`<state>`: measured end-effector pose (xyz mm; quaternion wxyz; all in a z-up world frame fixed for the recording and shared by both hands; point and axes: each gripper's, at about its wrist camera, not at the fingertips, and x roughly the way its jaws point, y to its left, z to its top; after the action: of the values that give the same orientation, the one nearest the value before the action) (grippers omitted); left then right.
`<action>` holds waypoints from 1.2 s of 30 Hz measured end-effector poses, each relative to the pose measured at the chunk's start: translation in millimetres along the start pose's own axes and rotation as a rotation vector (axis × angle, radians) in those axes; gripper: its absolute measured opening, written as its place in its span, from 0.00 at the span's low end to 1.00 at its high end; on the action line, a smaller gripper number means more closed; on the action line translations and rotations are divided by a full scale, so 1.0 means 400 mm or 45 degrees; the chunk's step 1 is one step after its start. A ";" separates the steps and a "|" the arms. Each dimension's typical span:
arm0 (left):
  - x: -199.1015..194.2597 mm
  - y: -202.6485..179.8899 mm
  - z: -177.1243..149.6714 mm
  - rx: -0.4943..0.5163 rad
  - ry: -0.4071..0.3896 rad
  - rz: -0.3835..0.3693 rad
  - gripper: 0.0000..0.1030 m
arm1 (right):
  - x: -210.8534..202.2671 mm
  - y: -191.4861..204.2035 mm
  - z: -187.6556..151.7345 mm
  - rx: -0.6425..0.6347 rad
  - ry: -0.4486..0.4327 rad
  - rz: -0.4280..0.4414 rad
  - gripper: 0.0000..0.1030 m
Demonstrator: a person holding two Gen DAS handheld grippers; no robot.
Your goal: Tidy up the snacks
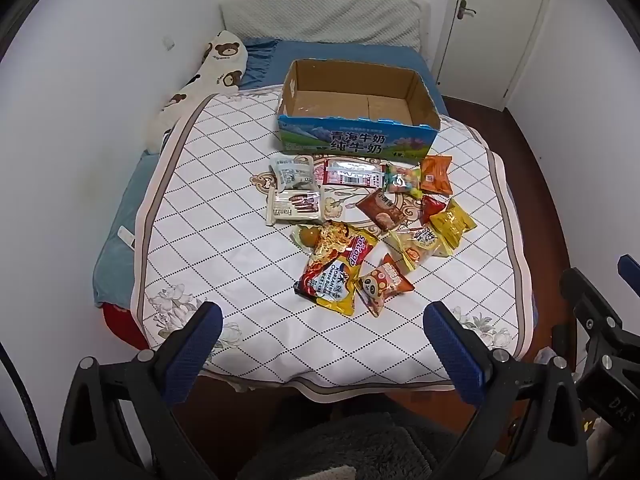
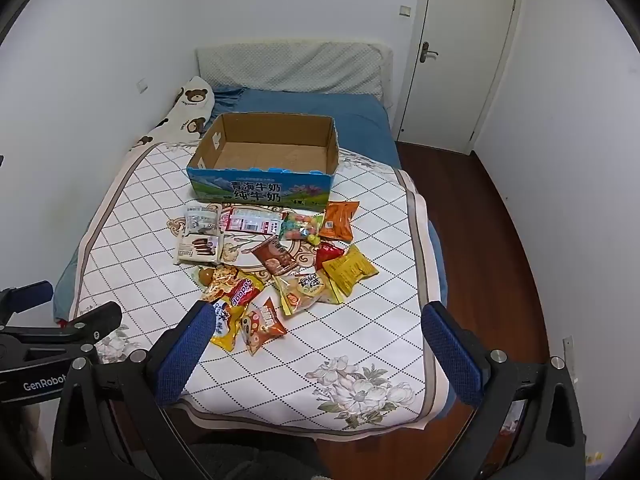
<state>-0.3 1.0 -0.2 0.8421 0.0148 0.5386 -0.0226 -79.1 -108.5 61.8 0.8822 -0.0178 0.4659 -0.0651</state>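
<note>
Both my grippers hang above the foot of the bed (image 1: 192,184), jaws spread wide on the left gripper (image 1: 324,344) and the right gripper (image 2: 316,344) alike, nothing between them. Ahead, the snacks (image 1: 360,224) lie scattered in a loose pile on the quilt, just in front of the cardboard box (image 1: 356,140), which sits open and empty. So nothing is sorted yet; I judge this to be the very start, picking a first packet. Nearest to me are the yellow noodle packet (image 1: 338,272) and the panda snack bag (image 1: 384,284), touching each other. The next move calls for dropping onto one packet's edge without dragging its neighbour, then carrying it over the box's front wall.
</note>
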 end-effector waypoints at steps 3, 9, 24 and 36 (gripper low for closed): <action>0.001 0.002 -0.001 0.003 0.005 -0.005 1.00 | 0.000 0.001 -0.001 0.005 0.000 0.007 1.00; -0.003 0.015 0.002 0.016 0.017 -0.005 1.00 | 0.002 -0.005 -0.007 0.015 0.013 0.004 1.00; 0.005 -0.005 -0.009 0.025 0.018 0.020 1.00 | 0.009 0.003 -0.015 0.054 0.054 0.007 1.00; 0.003 -0.002 -0.003 0.033 0.017 0.021 1.00 | 0.014 -0.011 -0.026 0.094 0.071 0.019 1.00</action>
<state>-0.9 0.1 -1.8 0.8383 0.0304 0.5439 -0.0225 -84.8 -113.3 51.8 0.8694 0.0199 0.4878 -0.0762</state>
